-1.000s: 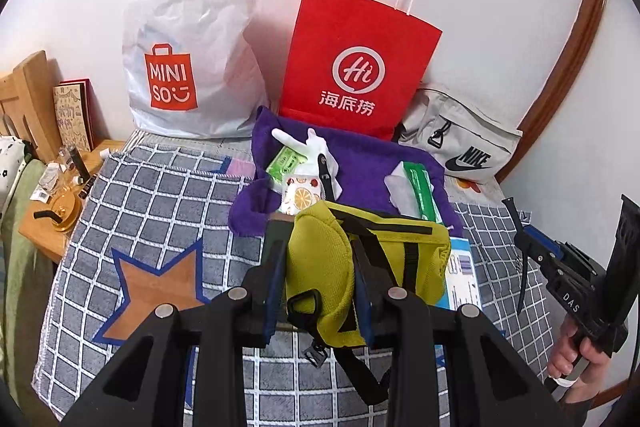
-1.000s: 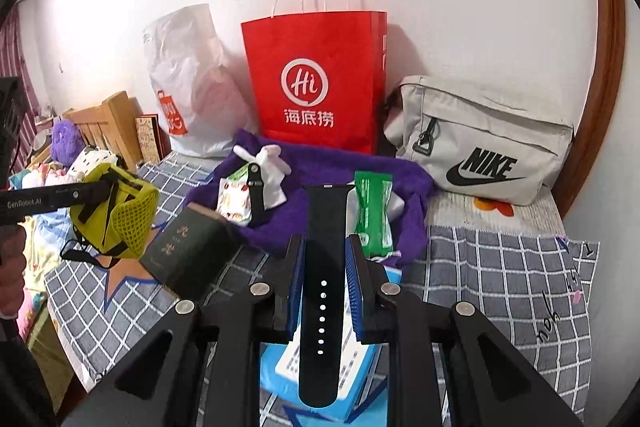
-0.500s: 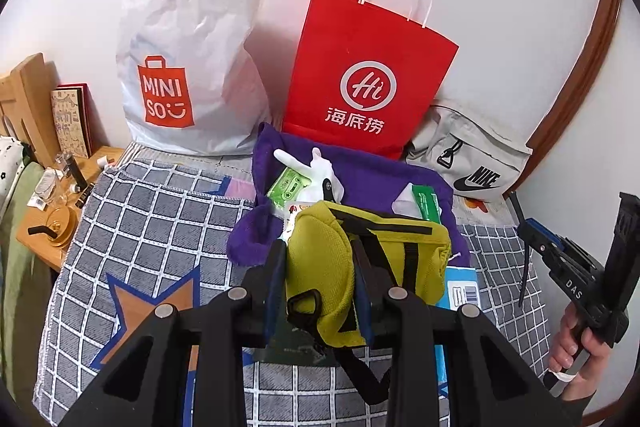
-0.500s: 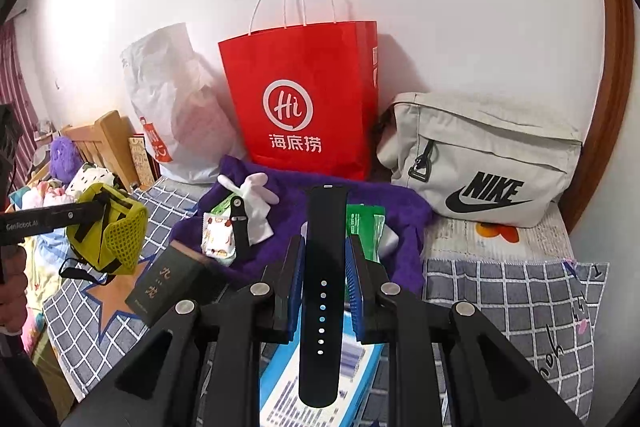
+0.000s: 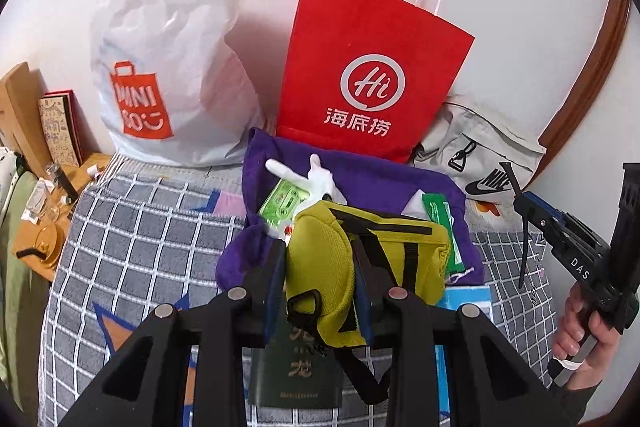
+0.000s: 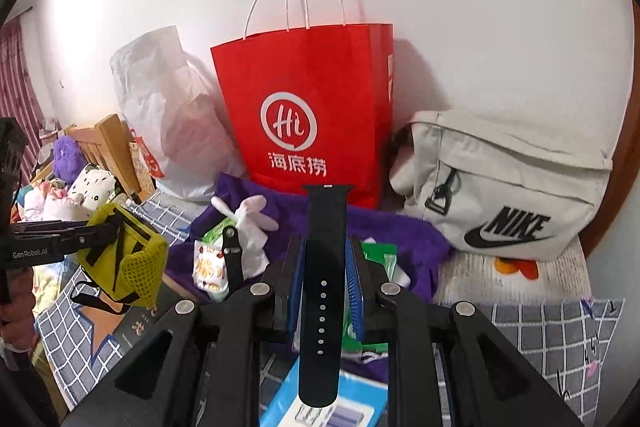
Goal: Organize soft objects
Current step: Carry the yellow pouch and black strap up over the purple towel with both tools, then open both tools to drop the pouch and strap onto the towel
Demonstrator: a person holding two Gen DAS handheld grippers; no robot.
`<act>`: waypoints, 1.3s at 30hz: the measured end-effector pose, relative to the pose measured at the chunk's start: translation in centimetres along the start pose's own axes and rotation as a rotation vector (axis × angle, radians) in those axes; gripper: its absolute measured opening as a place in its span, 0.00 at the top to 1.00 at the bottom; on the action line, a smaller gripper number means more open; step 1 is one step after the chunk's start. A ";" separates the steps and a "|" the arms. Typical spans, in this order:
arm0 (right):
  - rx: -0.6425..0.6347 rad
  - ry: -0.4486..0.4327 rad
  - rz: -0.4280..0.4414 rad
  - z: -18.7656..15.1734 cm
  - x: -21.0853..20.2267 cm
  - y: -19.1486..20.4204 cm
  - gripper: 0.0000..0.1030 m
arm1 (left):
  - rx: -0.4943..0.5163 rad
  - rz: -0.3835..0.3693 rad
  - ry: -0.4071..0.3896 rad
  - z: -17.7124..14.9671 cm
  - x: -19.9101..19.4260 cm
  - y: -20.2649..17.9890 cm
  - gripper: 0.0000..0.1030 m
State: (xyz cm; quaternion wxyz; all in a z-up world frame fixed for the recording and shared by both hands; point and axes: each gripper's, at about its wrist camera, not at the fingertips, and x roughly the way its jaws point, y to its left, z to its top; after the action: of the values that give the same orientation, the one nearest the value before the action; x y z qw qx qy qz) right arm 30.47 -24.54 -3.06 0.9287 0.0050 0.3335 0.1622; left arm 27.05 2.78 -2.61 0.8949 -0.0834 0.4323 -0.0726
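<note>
My left claw (image 5: 320,287) is clamped on the yellow-green pouch (image 5: 360,251), its pads pressed into one end of the fabric while the black straps hang below; the pouch is held in the air above the bed (image 5: 140,227), over a dark green book (image 5: 292,371) and the near edge of the purple towel (image 5: 368,179). My right claw (image 6: 324,287) is closed narrowly on a black watch strap (image 6: 324,267), which stands upright between the pads, its holed end pointing down toward a blue box (image 6: 344,407). Beyond the claws, the purple towel lies spread on the checked bedcover and carries what is left to sort: a white glove (image 6: 252,227), a second black strap (image 6: 232,259) lying against it, a snack packet (image 6: 206,267), a green cassette-print packet (image 5: 284,203) and a green sachet (image 6: 378,259). Against the wall stand a white Miniso bag (image 5: 168,39), a red paper bag (image 5: 372,67) and a grey Nike bag (image 6: 512,187); which of these is the intended container cannot be told. Judged from this layout, the task is at an early-to-middle stage: two soft items are lifted but not yet deposited, and several remain loose on the towel. The books and box, being rigid, probably stay where they are.
</note>
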 end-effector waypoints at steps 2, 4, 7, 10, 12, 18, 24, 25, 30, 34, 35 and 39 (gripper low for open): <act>0.009 -0.004 0.002 0.5 0.5 -0.2 0.80 | 0.004 0.004 0.005 0.7 0.7 -0.3 0.71; 0.020 -0.006 0.005 0.7 1.0 -0.4 0.80 | 0.007 -0.001 0.010 1.3 1.5 -0.5 0.71; 0.046 0.000 0.007 0.6 2.0 -0.8 0.80 | 0.010 -0.010 0.016 1.7 2.6 -0.8 0.71; 0.056 0.024 0.001 0.1 3.4 -1.4 0.80 | 0.017 -0.011 0.027 1.9 3.7 -0.9 0.71; 0.075 0.054 -0.005 -0.2 4.6 -2.0 0.80 | 0.011 -0.018 0.036 1.9 4.6 -0.6 0.71; 0.105 0.095 -0.004 -0.8 6.4 -3.1 0.80 | -0.004 -0.028 0.045 2.1 6.6 0.0 0.71; 0.095 0.107 0.017 -1.3 7.9 -3.0 0.80 | -0.039 -0.046 0.060 2.8 8.1 1.0 0.71; 0.095 0.107 0.023 -1.3 8.1 -3.0 0.80 | -0.042 -0.048 0.063 2.8 8.4 1.2 0.71; 0.083 0.139 0.046 -1.9 9.8 -2.3 0.80 | -0.030 -0.055 0.075 3.0 9.5 1.4 0.70; 0.075 0.173 0.031 -2.3 11.0 -2.1 0.80 | -0.037 -0.066 0.095 2.8 10.4 1.7 0.70; 0.077 0.180 0.030 -2.4 11.3 -2.2 0.80 | -0.037 -0.067 0.101 2.8 10.6 1.8 0.70; 0.085 0.204 0.027 -2.7 12.2 -2.5 0.80 | -0.046 -0.075 0.111 2.7 11.3 2.0 0.70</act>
State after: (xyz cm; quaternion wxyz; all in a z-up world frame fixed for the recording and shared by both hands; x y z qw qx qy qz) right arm 38.41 -23.42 -12.96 0.8867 0.0322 0.4326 0.1600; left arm 36.24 2.71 -9.96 0.8641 -0.1159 0.4793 -0.1009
